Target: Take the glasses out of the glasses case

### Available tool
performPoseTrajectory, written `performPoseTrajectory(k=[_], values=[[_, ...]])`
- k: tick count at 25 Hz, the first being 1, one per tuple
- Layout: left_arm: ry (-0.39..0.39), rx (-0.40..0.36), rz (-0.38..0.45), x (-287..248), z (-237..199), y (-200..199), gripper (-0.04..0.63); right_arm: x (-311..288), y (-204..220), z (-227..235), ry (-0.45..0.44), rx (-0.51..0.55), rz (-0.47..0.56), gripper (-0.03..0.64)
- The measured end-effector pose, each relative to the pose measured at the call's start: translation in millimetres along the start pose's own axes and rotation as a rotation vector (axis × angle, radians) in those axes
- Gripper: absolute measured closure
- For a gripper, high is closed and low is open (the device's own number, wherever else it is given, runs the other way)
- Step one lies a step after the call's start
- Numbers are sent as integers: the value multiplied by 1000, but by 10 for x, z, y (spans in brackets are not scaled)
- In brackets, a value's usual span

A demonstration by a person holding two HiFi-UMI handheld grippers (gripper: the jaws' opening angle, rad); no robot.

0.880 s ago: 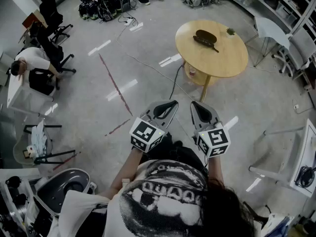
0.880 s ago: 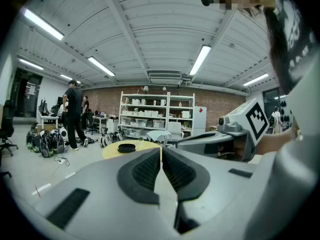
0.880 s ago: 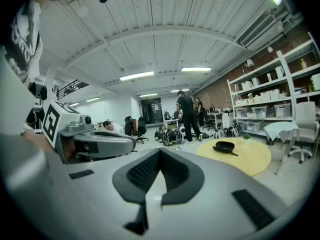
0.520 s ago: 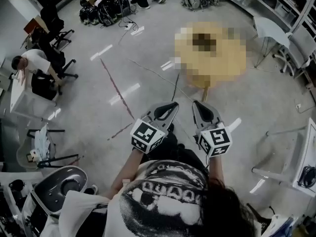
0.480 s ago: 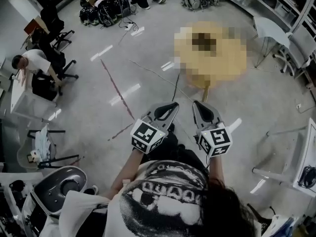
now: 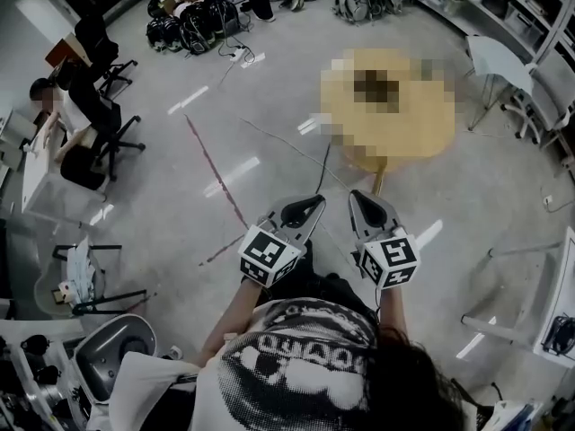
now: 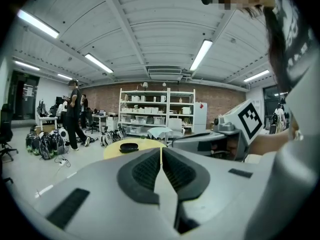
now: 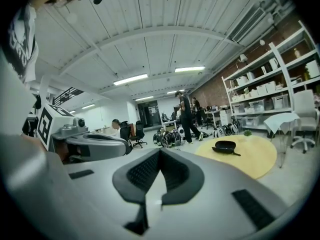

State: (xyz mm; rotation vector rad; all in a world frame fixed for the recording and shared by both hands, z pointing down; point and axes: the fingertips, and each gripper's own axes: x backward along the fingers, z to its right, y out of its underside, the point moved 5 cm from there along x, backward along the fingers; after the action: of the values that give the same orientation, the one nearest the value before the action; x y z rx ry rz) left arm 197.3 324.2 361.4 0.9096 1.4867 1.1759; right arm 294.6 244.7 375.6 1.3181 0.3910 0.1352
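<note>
A dark glasses case point(image 7: 129, 147) lies shut on a round yellow table point(image 7: 146, 143), some way ahead of both grippers. The right gripper view shows the same case point(image 8: 225, 146) on the table point(image 8: 252, 156), with a thin dark piece sticking out at its right. In the head view a mosaic patch blurs the table point(image 6: 404, 128). My left gripper point(image 6: 312, 205) and right gripper point(image 6: 358, 199) are held side by side over the floor, short of the table. Both have their jaws together, left point(image 7: 161, 152) and right point(image 8: 160, 154), with nothing between them.
A person point(image 7: 74, 115) stands by several bags point(image 6: 190, 14) on the floor beyond the table. Another person point(image 6: 52, 106) sits at a desk on the left. Shelves point(image 7: 156, 110) line the back wall. A white table and chairs point(image 6: 508, 65) stand to the right, and a cable point(image 6: 319, 164) runs across the floor.
Both grippers stay shut and side by side. The whole view has shifted a little, and the table and the grippers sit slightly lower in the head view.
</note>
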Motion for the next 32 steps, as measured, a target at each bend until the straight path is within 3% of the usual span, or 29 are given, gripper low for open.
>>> performPoseTrajectory(k=[8, 19, 32], values=[[21, 28, 7, -429, -852, -9, 577, -838, -151, 300, 22, 4, -21, 620], [159, -13, 4, -1114, -2571, -348, 577, -2273, -536, 633, 199, -56, -31, 620], [320, -33, -15, -1429, -3635, -303, 577, -3298, -582, 704, 348, -106, -59, 620]])
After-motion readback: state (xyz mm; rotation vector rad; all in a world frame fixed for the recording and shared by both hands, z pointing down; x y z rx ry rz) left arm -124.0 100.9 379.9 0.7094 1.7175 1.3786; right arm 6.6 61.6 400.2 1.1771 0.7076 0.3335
